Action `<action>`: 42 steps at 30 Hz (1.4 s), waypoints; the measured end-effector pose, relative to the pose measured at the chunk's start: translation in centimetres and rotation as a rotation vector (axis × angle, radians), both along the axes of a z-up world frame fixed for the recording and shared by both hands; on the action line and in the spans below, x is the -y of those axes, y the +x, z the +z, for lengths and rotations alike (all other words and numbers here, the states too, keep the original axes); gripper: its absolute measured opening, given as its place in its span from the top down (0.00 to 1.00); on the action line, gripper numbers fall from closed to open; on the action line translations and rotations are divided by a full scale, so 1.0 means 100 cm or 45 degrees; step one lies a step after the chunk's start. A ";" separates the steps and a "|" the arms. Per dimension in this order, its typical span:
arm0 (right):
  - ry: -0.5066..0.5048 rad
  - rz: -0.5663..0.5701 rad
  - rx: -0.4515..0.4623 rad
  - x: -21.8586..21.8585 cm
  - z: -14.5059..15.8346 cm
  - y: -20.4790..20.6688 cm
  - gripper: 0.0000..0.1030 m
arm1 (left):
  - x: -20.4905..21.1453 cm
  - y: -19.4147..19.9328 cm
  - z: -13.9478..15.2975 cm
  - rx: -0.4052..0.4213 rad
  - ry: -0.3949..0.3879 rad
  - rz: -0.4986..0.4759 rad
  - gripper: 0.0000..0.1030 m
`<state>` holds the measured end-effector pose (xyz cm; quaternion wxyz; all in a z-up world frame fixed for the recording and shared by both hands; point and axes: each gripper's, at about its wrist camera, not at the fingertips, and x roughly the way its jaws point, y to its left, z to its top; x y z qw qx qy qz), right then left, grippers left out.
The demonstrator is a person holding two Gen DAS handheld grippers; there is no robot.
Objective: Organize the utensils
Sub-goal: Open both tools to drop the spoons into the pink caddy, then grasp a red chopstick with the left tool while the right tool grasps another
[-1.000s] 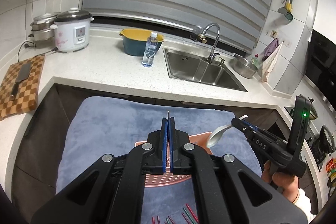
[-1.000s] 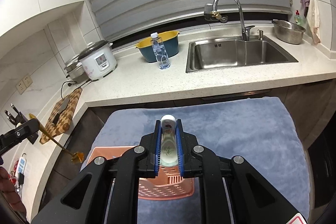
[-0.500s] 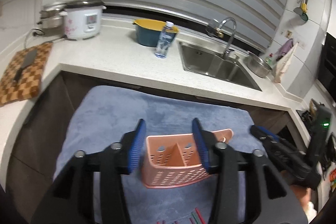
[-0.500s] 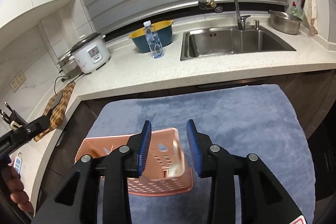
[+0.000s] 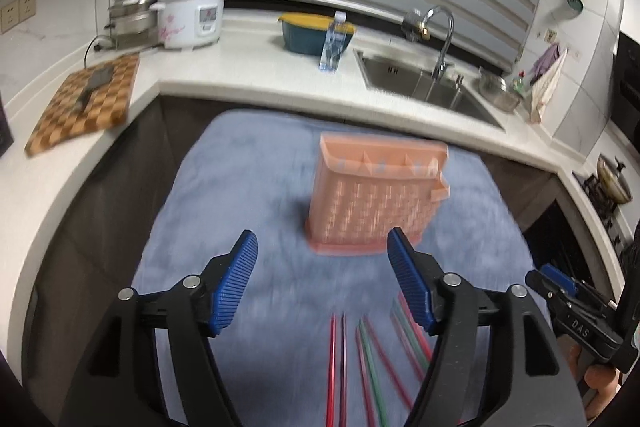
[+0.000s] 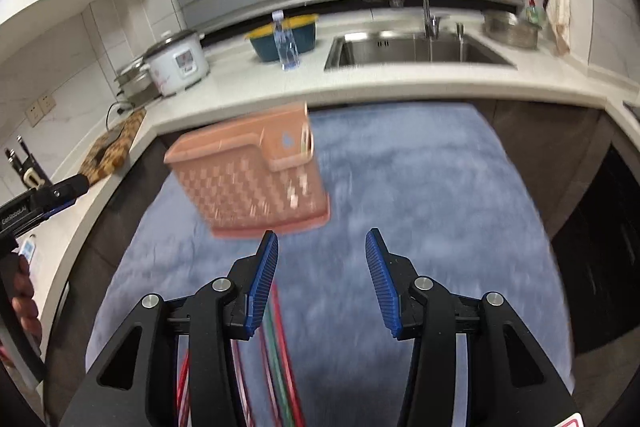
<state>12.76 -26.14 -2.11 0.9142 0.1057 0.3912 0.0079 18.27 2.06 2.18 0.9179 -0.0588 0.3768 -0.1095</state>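
A blue-grey mat [image 5: 248, 179] covers the table before the kitchen counter. Your pink slotted caddy [image 5: 376, 195] stands upright mid-mat; blur hides its contents. At six o'clock from it lie red and green chopsticks [image 5: 368, 359], too smeared to count. Your left gripper [image 5: 324, 283] and right gripper [image 6: 322, 285] are both opening, with nothing between the jaws.

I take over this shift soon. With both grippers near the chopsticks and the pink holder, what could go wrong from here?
1. The chopsticks lie close together; the left gripper, jaws opening and empty, may catch several.
2. The right gripper, also opening and empty, hangs near the utensil holder and could knock it.
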 end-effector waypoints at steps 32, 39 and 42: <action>-0.098 0.107 -0.264 -0.044 -0.121 -0.089 0.81 | 0.007 -0.121 -0.133 -0.280 0.188 -0.066 0.35; -0.094 0.114 -0.269 -0.044 -0.122 -0.089 0.81 | 0.008 -0.119 -0.142 -0.307 0.203 -0.073 0.36; -0.098 0.120 -0.271 -0.045 -0.122 -0.088 0.81 | 0.009 -0.119 -0.144 -0.312 0.207 -0.077 0.36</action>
